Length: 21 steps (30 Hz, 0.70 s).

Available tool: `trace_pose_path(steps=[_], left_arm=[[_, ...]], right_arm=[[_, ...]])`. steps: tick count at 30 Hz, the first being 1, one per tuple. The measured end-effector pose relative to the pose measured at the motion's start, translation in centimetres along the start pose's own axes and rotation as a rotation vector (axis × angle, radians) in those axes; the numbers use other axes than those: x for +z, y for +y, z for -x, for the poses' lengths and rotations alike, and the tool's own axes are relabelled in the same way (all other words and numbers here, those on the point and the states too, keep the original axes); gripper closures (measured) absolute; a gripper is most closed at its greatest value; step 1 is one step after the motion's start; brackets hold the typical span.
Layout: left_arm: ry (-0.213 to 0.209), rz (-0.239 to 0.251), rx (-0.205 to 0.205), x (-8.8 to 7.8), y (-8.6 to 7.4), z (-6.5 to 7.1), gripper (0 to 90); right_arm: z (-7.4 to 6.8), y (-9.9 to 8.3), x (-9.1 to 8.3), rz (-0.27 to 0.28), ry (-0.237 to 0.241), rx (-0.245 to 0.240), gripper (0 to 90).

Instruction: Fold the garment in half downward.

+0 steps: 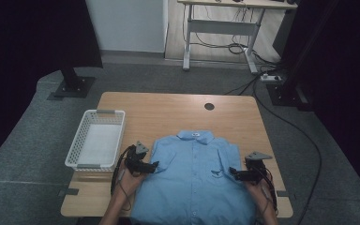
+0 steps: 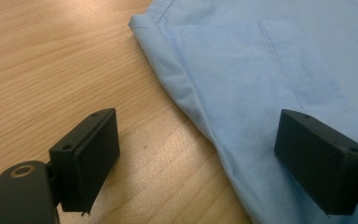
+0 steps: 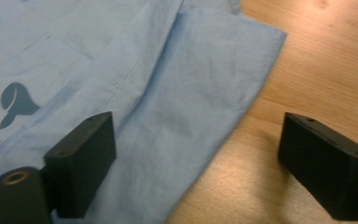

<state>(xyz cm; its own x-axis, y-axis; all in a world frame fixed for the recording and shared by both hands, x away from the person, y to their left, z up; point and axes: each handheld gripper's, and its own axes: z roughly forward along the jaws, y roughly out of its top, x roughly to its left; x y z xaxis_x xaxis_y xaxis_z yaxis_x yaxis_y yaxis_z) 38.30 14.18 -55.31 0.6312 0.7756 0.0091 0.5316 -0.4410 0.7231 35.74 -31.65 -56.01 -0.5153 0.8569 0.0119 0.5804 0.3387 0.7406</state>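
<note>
A light blue short-sleeved shirt lies flat, buttoned front up, on the wooden table, collar at the far side. My left gripper sits at the shirt's left sleeve edge, open. In the left gripper view, one jaw is over bare wood and the other over the shirt, with the gripper straddling the hem. My right gripper stands open at the shirt's right sleeve. In the right gripper view, the gripper straddles the edge of the shirt, near a dark chest logo. Neither gripper holds cloth.
A white perforated basket stands at the table's left side, with nothing in it. A dark round hole marks the table's far middle. Beyond the table are a desk frame and cables on the grey floor.
</note>
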Motion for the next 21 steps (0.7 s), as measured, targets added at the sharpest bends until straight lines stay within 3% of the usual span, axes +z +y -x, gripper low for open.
trace_pose_path(steps=[7,14,21], left_arm=[[0.0,-0.004,0.001,-0.7,-0.7,0.4,10.5],[-0.008,0.004,0.009,-1.9,-1.8,0.9,14.2],[-0.013,0.002,0.017,-3.7,-3.5,2.3,14.2]], right_arm=[[-0.5,-0.7,-0.7,-0.002,0.009,-0.005,8.7],[-1.2,-1.9,-2.1,-0.002,0.02,-0.017,8.6],[-2.8,-3.3,-3.6,0.0,0.044,-0.035,10.4]])
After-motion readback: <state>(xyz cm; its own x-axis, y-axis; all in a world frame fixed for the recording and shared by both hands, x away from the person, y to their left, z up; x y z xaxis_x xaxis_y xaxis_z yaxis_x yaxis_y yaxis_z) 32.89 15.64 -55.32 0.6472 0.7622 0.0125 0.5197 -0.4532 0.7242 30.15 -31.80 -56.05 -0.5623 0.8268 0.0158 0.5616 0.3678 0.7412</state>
